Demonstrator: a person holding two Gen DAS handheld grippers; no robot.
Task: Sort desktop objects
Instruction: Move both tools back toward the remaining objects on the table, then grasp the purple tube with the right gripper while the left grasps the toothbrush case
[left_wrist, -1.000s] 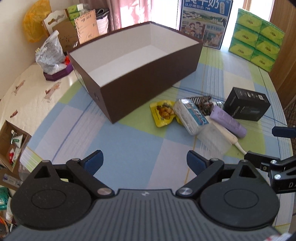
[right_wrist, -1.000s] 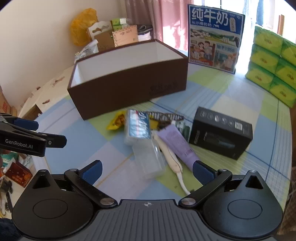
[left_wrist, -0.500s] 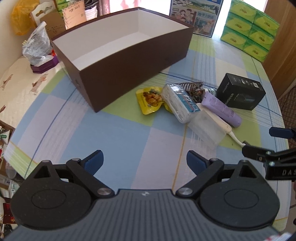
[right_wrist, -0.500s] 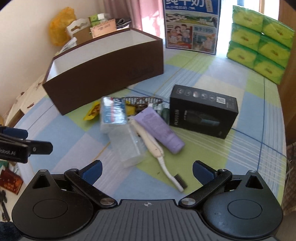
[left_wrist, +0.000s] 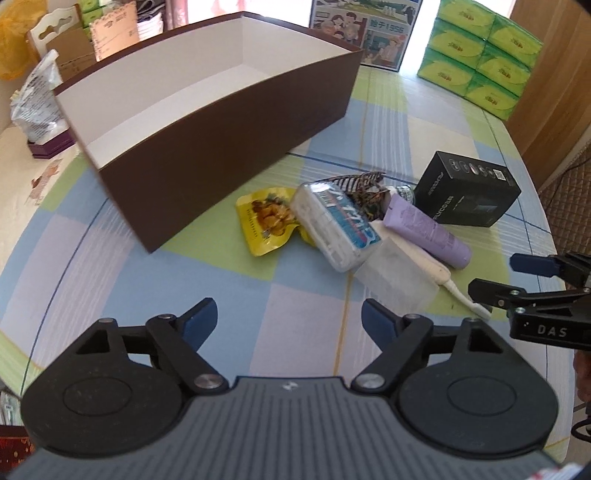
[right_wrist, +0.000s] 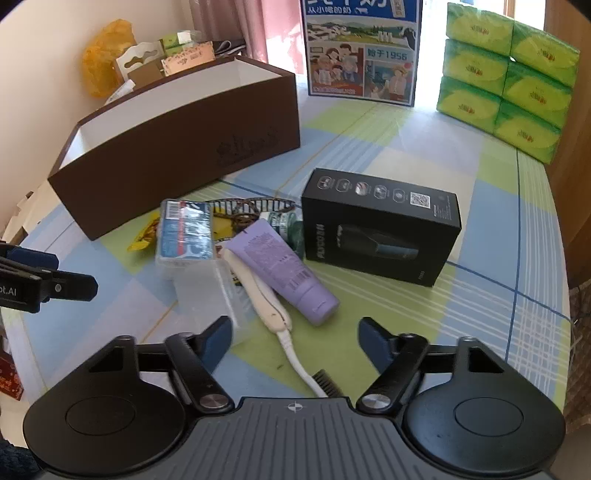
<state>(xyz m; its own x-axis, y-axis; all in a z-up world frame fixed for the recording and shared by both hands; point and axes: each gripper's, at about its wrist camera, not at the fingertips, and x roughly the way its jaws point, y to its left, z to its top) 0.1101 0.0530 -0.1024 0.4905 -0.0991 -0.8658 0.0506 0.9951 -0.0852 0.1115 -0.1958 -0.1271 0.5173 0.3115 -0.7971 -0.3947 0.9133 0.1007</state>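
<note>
Both grippers nearing the pile since earlier, left gripper (left_wrist: 288, 317) and right gripper (right_wrist: 293, 334) jaws narrowing yet open, white long-handled brush (right_wrist: 273, 317) lying between right jaws, ungripped

A table (right_wrist: 480, 206) wears a checked cloth of blue, green and pale squares. On it sits a big brown box (right_wrist: 177, 155), white inside and open on top. In front of the box lies a small heap: a yellow snack bag (left_wrist: 267, 221), a clear pack with a blue label (left_wrist: 334, 225), a see-through case (left_wrist: 395, 278), a white brush (right_wrist: 266, 302), a purple tube (right_wrist: 284, 269) and a black box (right_wrist: 380, 225) (some of these lean on each other). Green tissue packs (right_wrist: 506, 77) are stacked at the far corner, beside a picture carton (right_wrist: 360, 55).
</note>
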